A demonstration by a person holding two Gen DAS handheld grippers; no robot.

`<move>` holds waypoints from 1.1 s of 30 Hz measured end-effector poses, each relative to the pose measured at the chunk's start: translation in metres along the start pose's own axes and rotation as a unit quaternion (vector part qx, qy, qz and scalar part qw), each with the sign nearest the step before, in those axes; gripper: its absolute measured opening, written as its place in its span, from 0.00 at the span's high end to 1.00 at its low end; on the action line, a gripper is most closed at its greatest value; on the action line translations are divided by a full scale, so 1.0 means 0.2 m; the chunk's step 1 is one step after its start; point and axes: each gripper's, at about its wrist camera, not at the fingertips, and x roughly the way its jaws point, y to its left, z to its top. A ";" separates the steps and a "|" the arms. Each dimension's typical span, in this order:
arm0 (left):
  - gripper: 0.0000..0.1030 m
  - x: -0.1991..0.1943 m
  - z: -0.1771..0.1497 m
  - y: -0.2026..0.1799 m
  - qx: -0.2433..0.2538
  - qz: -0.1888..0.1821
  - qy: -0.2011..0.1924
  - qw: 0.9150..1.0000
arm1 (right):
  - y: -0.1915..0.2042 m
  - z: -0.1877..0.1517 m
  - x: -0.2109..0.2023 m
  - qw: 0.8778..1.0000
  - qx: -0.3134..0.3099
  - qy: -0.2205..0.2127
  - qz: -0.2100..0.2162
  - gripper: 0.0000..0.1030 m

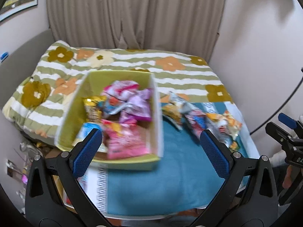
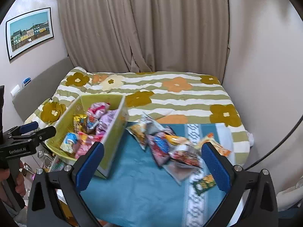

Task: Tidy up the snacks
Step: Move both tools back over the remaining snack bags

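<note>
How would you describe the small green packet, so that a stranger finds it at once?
Start at the blue cloth on the bed, then go to its white patterned stripe. The small green packet lies there alone, nearer the camera than the snack pile. It is the only dark green wrapper.

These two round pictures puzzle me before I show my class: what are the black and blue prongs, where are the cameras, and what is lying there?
They are hand-held grabbers, one per hand, each with a camera looking along its two blue-padded fingers. One picture comes from the left gripper, the other from the right gripper. Both are open and hold nothing. On a blue towel over a flowered bedspread stands a green box with snack packets inside. More loose snack packets lie to its right.
</note>
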 end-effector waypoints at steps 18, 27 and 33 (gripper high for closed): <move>0.01 0.59 -0.02 -0.84 0.042 -0.090 0.080 0.992 | -0.72 -0.13 0.21 0.999 -0.046 0.025 -0.007 0.01; 0.01 1.14 -0.08 -1.04 0.064 -0.101 0.154 0.981 | -0.93 -0.20 0.60 0.993 -0.077 0.084 -0.014 0.01; 0.03 1.31 -0.09 -1.09 0.087 -0.071 0.157 0.981 | -0.96 -0.24 0.86 0.984 -0.121 0.127 0.002 0.01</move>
